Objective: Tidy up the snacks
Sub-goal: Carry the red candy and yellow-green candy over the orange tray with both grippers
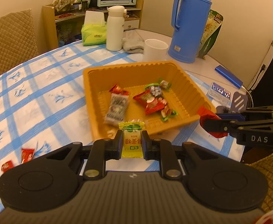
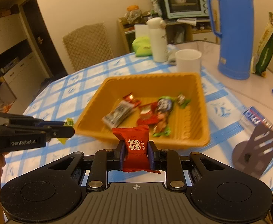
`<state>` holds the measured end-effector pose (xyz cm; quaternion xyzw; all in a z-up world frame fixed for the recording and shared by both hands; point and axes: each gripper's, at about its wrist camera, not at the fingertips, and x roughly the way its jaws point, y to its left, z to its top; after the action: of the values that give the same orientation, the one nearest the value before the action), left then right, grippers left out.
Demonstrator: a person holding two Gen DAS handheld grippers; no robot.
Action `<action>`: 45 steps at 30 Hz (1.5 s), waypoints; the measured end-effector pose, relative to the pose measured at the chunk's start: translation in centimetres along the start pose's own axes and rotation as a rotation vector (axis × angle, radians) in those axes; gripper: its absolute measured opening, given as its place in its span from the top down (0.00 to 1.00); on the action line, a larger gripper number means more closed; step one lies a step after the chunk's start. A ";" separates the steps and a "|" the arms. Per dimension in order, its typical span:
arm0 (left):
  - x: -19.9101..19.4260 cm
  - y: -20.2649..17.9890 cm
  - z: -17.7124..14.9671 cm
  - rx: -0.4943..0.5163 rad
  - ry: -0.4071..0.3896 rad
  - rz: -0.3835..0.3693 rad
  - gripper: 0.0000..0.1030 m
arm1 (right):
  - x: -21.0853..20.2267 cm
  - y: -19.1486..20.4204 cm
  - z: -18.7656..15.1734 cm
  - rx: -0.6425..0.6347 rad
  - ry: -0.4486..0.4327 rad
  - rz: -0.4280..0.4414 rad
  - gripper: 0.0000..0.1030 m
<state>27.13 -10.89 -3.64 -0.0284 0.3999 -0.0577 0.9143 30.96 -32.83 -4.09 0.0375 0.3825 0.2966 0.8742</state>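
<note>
My left gripper [image 1: 132, 142] has its fingers clenched on a yellow candy packet [image 1: 131, 140], and my right gripper [image 2: 136, 154] has its fingers clenched on a red candy packet [image 2: 135, 147]; both packets hang in the air just short of the near wall of the orange tray [image 1: 91, 100], which sits on the tabletop [image 1: 34, 85] with several wrapped snacks already inside. The main risk, as I judge it, is letting go too early: either packet could strike the tray's near rim and slide back onto the tabletop, since neither is clearly over the tray floor. The grip on each is only across the middle of a slick wrapper, so a quick swing might let one slip or twist free. My two grippers also come in from close sides, so they could knock together over the tray. Each packet's long axis runs along my fingers, its crimped far end pointing forward toward the tray. Two more red candies [image 1: 27, 155] lie on the tabletop to my left, not yet gathered.
</note>
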 end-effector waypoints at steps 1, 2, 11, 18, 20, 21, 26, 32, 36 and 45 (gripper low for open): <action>0.4 -0.3 0.4 0.001 0.000 0.000 0.83 | 0.0 -0.4 0.3 0.004 -0.006 -0.004 0.75; 0.7 -0.5 0.7 0.004 -0.002 0.002 0.83 | 0.0 -0.7 0.6 0.008 -0.011 -0.007 0.75; 3.5 -2.0 3.4 0.013 -0.005 0.021 0.83 | 1.0 -3.4 3.3 0.026 -0.054 -0.016 0.75; 6.0 -2.3 4.8 0.009 0.012 0.036 0.83 | 3.0 -4.9 4.5 0.044 -0.040 -0.032 0.75; 6.6 -2.3 5.2 0.009 0.015 0.039 0.83 | 3.7 -5.3 4.8 0.055 -0.028 -0.038 0.75; 7.0 -2.3 5.4 0.008 0.019 0.040 0.83 | 3.9 -5.5 4.8 0.059 -0.023 -0.044 0.75; 8.8 -2.1 6.1 0.012 0.043 0.047 0.83 | 5.6 -6.2 5.4 0.057 -0.001 -0.066 0.75; 10.9 -1.6 6.5 0.005 0.077 0.053 0.83 | 7.7 -6.7 6.0 0.062 0.033 -0.083 0.75; 12.0 -1.3 6.7 0.002 0.096 0.057 0.83 | 8.8 -7.0 6.2 0.065 0.050 -0.087 0.75; 13.6 -0.9 7.1 0.000 0.116 0.056 0.83 | 10.0 -7.4 6.6 0.068 0.063 -0.099 0.75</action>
<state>41.42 -13.48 -8.60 -0.0138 0.4530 -0.0336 0.8908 44.46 -32.42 -8.08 0.0389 0.4211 0.2408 0.8736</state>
